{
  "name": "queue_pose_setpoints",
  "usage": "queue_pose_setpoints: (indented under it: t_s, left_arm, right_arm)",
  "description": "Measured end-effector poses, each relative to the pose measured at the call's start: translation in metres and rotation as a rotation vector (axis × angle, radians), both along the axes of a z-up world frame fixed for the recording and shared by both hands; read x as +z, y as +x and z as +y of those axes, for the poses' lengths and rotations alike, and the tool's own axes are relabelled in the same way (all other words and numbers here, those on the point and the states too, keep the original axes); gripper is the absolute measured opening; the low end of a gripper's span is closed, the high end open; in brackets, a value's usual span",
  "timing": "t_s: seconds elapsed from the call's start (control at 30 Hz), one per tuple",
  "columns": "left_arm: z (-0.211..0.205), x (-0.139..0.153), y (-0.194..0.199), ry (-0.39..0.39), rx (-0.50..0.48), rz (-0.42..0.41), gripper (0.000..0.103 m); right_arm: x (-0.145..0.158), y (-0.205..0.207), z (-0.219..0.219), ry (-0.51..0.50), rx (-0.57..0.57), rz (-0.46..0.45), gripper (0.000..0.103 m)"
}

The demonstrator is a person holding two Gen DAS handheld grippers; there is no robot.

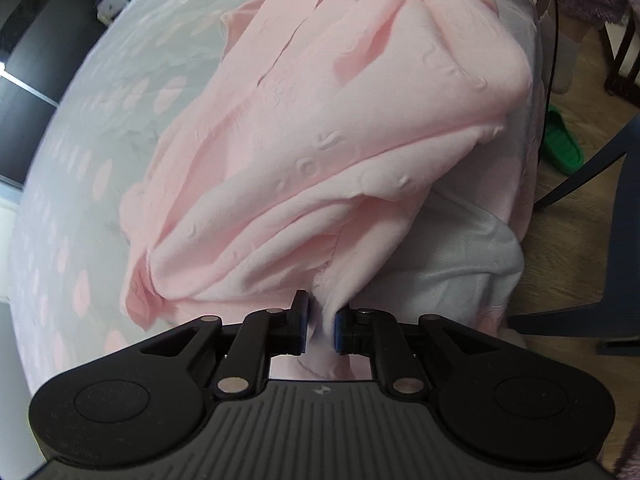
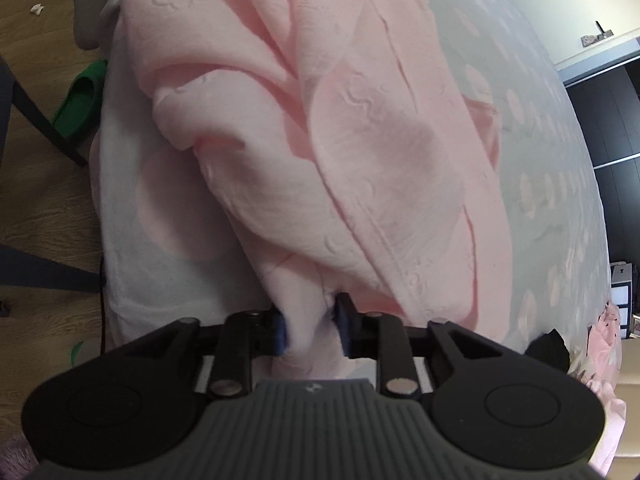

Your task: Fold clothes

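Fold laid on bed [image 1: 72,128]. Left gripper [image 1: 322,322], right gripper [image 2: 311,330]: jaws narrowly parted, garment [image 1: 320,140] edge between, apparently slack. Next: withdraw clear.

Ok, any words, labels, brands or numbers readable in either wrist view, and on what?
No readable text anywhere.
Pink embossed fleece garment: raised squiggle patterns, not legible as letters.
Grey ribbed claw housing: one small logo mark, a symbol without letters.
Grey bedspread with pink spots: pattern only.

The garment [image 1: 320,128] lies bunched on the bed [image 1: 100,140], a slipper [image 1: 560,144] on the floor beside it.
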State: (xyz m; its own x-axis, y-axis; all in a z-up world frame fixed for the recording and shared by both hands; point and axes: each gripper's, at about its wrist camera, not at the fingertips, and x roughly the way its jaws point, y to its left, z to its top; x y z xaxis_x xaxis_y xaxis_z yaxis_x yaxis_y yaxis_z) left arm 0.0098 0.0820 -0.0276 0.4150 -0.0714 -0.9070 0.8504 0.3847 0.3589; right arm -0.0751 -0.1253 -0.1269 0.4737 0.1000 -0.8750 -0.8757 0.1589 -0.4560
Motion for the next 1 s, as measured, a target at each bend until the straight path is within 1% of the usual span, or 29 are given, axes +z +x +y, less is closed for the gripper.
queue_pose_setpoints:
  t_s: [0.03,0.1,0.17,0.2,0.27,0.3,0.33,0.37,0.4,0.43,0.5,0.57,0.63,0.7,0.77,0.83,0.93,1.0]
  left_arm:
    - [0.001,0.002,-0.002,-0.008,0.01,0.014,0.017]
    - [0.003,0.012,-0.002,-0.043,0.009,0.046,0.019]
    - [0.005,0.023,-0.004,-0.068,-0.007,0.067,0.026]
    - [0.006,0.03,-0.002,-0.093,0.001,0.076,0.027]
    - [0.008,0.045,0.002,-0.147,0.023,0.094,0.033]
    - [0.012,0.052,0.002,-0.178,0.035,0.096,0.036]
    - [0.017,0.06,0.001,-0.209,0.047,0.096,0.04]
    - [0.022,0.067,-0.007,-0.24,0.065,0.083,0.041]
    - [0.027,0.076,-0.013,-0.269,0.088,0.07,0.041]
    - [0.029,0.083,-0.011,-0.297,0.108,0.059,0.041]
    - [0.03,0.094,-0.011,-0.368,0.155,0.029,0.043]
    - [0.021,0.096,-0.004,-0.409,0.206,0.011,0.043]
    - [0.011,0.098,0.005,-0.447,0.258,-0.007,0.043]
    - [-0.002,0.094,0.008,-0.444,0.275,-0.024,0.043]
    - [-0.018,0.087,0.013,-0.425,0.257,-0.034,0.043]
    - [-0.034,0.08,0.016,-0.391,0.219,-0.043,0.043]
    - [-0.055,0.068,0.024,-0.373,0.172,-0.059,0.043]
    - [-0.064,0.061,0.032,-0.381,0.161,-0.051,0.038]
  right_arm:
    - [0.003,-0.002,-0.001,-0.002,0.001,0.005,0.032]
    - [0.015,-0.005,-0.005,0.004,-0.007,0.036,0.032]
    - [0.031,-0.006,-0.01,0.034,-0.022,0.075,0.032]
    - [0.04,-0.006,-0.012,0.053,-0.034,0.095,0.031]
    - [0.058,-0.007,-0.018,0.084,-0.048,0.135,0.03]
    - [0.066,-0.017,-0.022,0.096,-0.049,0.148,0.027]
    - [0.074,-0.029,-0.027,0.108,-0.051,0.158,0.023]
    - [0.079,-0.036,-0.034,0.121,-0.056,0.151,0.015]
    - [0.083,-0.043,-0.041,0.135,-0.062,0.14,0.015]
    - [0.087,-0.04,-0.042,0.153,-0.068,0.124,0.015]
    - [0.092,-0.022,-0.037,0.202,-0.09,0.089,0.015]
    - [0.097,-0.005,-0.03,0.247,-0.109,0.049,0.015]
    - [0.095,0.009,-0.022,0.29,-0.133,-0.019,0.016]
    - [0.094,0.02,-0.013,0.327,-0.154,-0.085,0.016]
    - [0.094,0.031,-0.003,0.355,-0.162,-0.108,0.017]
    - [0.092,0.045,0.009,0.37,-0.175,-0.094,0.017]
    - [0.084,0.062,0.026,0.372,-0.228,-0.075,0.017]
    - [0.08,0.072,0.034,0.393,-0.262,-0.047,0.013]
